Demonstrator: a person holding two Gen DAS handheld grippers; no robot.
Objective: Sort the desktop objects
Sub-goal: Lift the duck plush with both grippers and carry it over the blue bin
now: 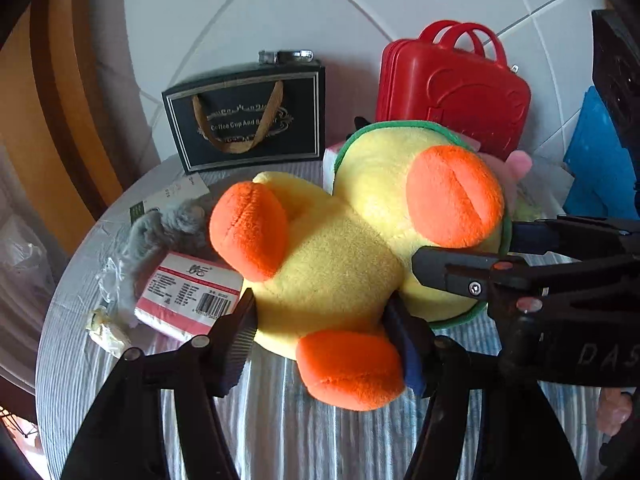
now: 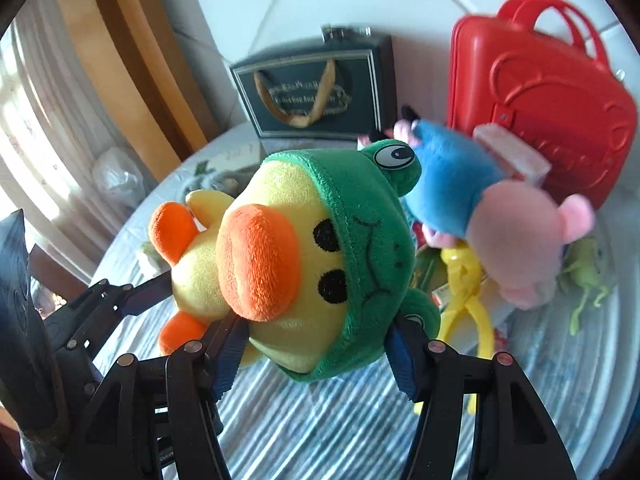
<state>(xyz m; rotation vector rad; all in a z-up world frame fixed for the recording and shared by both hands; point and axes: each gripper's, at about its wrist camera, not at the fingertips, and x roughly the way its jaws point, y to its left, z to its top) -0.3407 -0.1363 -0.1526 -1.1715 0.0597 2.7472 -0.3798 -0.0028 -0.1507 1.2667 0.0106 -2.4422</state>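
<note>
Two grippers: we see both clamped on one plush duck, with no earlier view to compare.
Plush duck (image 1: 340, 264): yellow body, orange beak and feet, green frog hood on its head (the hood's eyes and stitched frown show in the right wrist view); it appears lifted off the striped cloth, head toward the right gripper.
Left gripper (image 1: 320, 336): partly closed, its two fingers pressing the duck's lower body from either side, just beside one orange foot.
Right gripper (image 2: 316, 344): partly closed as well, fingers squeezing the hooded head (image 2: 320, 248) from both sides below the beak; we also see it reaching in from the right in the left wrist view.
Table (image 1: 280, 432): round, covered in a blue-and-white striped cloth, standing near a white tiled wall.
Black gift bag (image 1: 248, 120): upright at the back of the table, gold ribbon handle, lettering reading "Coffee Cup And" (the rest is hidden).
Red toy suitcase (image 2: 536, 104): upright at the back right, beside the bag.
Pig plush (image 2: 500, 216): pink with a blue top, lying in front of the suitcase, blurred.
Yellow plastic tongs (image 2: 472, 304): under the pig plush.
Green frog figure (image 2: 584, 280): at the far right on the cloth.
Tissue packet (image 1: 188, 300): pink and white, with a barcode, left of the duck.
Grey fluffy thing (image 1: 168, 232): behind the packet; we cannot tell what it is.
</note>
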